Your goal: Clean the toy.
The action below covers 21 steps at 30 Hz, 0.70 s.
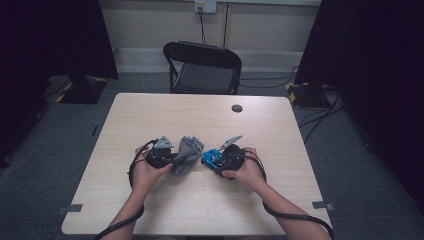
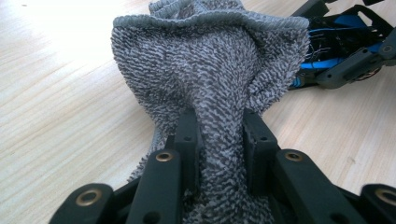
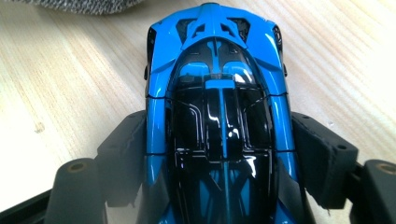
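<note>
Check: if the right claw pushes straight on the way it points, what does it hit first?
Likely the grey sock, lying just past the nose of the blue toy car that the right claw grips. Depth is hard to judge; the car would touch first.

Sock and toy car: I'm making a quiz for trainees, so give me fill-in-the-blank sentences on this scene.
1. The left gripper is shut on a grey ____.
2. The car between the right gripper jaws is black and ____.
3. Beyond the table stands a black ____.

Missing words: sock; blue; chair
</note>
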### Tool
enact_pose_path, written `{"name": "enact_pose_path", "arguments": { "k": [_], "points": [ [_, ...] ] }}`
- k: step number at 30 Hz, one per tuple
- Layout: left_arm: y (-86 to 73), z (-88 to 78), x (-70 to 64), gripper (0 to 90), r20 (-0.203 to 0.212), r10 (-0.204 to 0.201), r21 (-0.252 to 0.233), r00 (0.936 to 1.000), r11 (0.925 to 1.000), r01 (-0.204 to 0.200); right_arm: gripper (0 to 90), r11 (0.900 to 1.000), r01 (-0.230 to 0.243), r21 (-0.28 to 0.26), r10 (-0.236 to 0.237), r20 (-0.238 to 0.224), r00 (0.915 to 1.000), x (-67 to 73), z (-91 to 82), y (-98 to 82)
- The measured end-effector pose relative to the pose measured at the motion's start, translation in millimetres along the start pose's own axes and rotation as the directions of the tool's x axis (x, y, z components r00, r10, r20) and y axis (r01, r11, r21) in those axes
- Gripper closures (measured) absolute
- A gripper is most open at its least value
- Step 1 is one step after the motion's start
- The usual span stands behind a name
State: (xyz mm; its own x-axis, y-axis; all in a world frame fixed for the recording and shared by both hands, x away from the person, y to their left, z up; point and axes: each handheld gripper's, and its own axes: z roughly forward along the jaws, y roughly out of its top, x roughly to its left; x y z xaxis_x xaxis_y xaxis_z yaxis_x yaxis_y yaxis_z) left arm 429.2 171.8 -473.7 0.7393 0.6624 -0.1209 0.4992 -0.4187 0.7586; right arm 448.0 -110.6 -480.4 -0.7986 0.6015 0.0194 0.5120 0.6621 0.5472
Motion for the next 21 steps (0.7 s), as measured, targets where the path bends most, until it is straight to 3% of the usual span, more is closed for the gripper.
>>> {"name": "enact_pose_path", "arguments": {
  "k": [10, 16, 19, 21],
  "points": [
    [1.4, -2.6, 2.6, 71.7, -0.001, -0.013, -0.009, 0.9999, 0.9999, 0.013, 26.4, 1.0, -0.004, -0.022, 0.004, -0.005, 1.0, -1.5, -13.8, 5.6],
    [5.3, -2.6, 9.4, 71.8, -0.045, -0.053, -0.005, 0.9976, 0.9986, 0.053, 26.3, 0.999, 0.035, -0.04, -0.036, -0.02, 0.9992, 6.0, -27.6, 10.9],
    [13.2, 1.7, 14.9, 71.9, -0.063, -0.085, 0.016, 0.9944, 0.9961, 0.086, 28.6, 0.997, 0.055, -0.054, -0.057, -0.041, 0.9975, 12.6, -30.0, 14.2],
    [22.4, 4.1, 15.8, 72.0, -0.064, -0.083, 0.017, 0.9945, 0.9963, 0.084, 28.5, 0.996, 0.082, -0.046, -0.084, -0.042, 0.9956, 18.8, -30.0, 17.4]
  ]
}}
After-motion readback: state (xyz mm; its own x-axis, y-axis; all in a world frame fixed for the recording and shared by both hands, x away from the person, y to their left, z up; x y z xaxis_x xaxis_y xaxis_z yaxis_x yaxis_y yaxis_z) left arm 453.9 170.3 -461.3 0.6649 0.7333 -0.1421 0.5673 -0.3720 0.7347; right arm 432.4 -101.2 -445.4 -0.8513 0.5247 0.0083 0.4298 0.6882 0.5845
